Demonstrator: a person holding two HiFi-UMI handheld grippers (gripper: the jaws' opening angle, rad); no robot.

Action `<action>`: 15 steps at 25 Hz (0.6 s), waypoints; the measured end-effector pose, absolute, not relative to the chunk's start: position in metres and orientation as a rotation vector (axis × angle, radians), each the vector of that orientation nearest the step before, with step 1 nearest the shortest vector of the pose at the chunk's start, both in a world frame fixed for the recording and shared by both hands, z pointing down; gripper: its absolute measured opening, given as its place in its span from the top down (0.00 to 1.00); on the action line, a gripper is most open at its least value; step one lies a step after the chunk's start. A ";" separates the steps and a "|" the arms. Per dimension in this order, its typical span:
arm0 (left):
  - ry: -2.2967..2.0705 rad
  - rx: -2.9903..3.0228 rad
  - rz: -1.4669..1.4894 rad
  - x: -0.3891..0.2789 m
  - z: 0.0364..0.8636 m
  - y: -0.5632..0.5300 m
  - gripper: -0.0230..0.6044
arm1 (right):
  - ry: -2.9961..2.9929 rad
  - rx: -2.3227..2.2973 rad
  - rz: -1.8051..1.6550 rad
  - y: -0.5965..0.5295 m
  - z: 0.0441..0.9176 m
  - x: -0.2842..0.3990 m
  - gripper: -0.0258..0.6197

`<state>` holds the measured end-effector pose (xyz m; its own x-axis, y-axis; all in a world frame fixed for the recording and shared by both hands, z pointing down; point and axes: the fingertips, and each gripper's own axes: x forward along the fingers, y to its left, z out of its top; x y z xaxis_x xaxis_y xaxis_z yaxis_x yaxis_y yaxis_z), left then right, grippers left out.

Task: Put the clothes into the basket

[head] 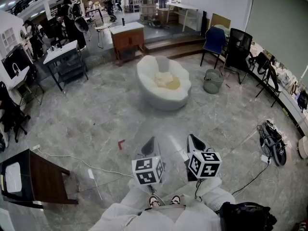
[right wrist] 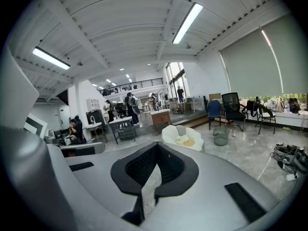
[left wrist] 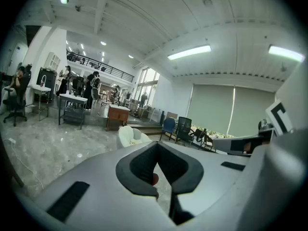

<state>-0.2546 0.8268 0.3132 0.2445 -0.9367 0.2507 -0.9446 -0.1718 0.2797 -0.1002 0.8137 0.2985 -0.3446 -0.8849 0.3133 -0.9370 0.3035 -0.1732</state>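
Grey marble floor (head: 96,109) stretches across a big open hall, and the person stands in the middle of it with both tools held out low in front, tipped slightly downward. On the left gripper (head: 150,146) the jaws are pressed together with nothing between them, only a sliver of floor showing through the gap behind the tips. The right gripper (head: 195,142) is the same, jaws closed tight and empty. Both hang over bare floor, side by side and close to each other, with the person's shoes (head: 163,200) just below them. Well ahead sits a white armchair (head: 159,99), and the clothes (head: 167,81), a pale cream and yellow heap, lie on its seat. The basket (head: 212,82), a greyish-green tub, stands on the floor just to the right of the armchair, apart from it. Behind the basket are a blue chair (head: 214,40) and a black chair (head: 238,44). A wooden cabinet (head: 127,37) stands further back on the left, and a small brown table (head: 45,179) is near the person's left side.
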 end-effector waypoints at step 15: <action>-1.699 2.165 0.038 -0.283 0.319 0.823 0.97 | -2.402 1.702 0.501 0.811 0.303 -0.133 0.93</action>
<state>-0.2828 0.8231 0.3187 0.2660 -0.9296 0.2553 -0.9400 -0.1915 0.2822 -0.1326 0.8112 0.3028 -0.3420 -0.8855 0.3145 -0.9374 0.2982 -0.1798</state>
